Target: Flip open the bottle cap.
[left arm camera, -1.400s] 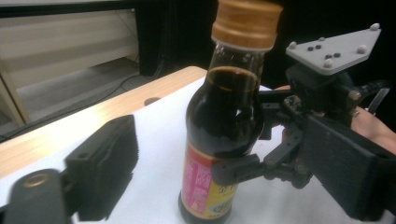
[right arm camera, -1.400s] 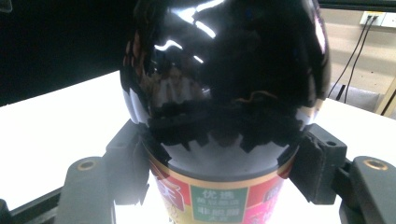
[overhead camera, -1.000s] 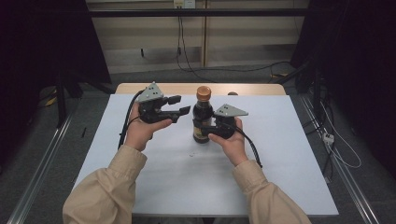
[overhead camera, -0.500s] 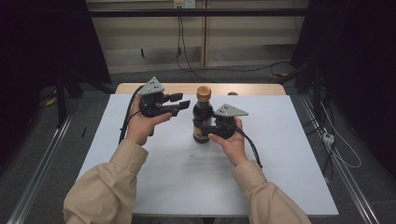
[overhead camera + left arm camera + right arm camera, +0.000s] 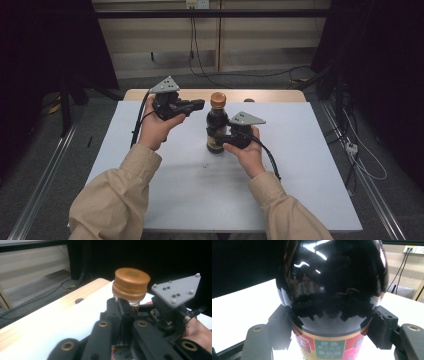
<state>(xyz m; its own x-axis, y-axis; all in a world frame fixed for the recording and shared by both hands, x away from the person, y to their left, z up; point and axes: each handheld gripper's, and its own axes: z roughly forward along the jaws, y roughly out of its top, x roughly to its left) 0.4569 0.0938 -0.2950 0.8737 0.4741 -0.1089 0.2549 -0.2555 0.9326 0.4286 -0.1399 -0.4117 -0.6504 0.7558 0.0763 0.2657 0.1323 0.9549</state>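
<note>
**Bottle braced, cap waiting for the free claw**

White surface (image 5: 165,195) over a wooden tabletop, dark curtains on both sides, cables trailing along the back wall. A dark soy-sauce bottle (image 5: 217,131) stands upright near the middle of the surface, its long axis vertical, with a copper-brown screw cap (image 5: 217,99) on top.

The right claw (image 5: 226,138) comes in from the bottle's right and is clamped on the lower body; the right gripper view shows a jaw pressed against each flank of the glossy bottle (image 5: 332,290), just above the coloured label.

The left claw (image 5: 199,104) is held up off the surface, just left of the cap and roughly level with it. Its jaws have just been closing and now meet with nothing between them. In the left gripper view, the cap (image 5: 131,283) sits directly ahead of the joined tips, near but apart.

Judging by this, the left hand is nearer the cap, and would need to reopen before it could take it.
</note>
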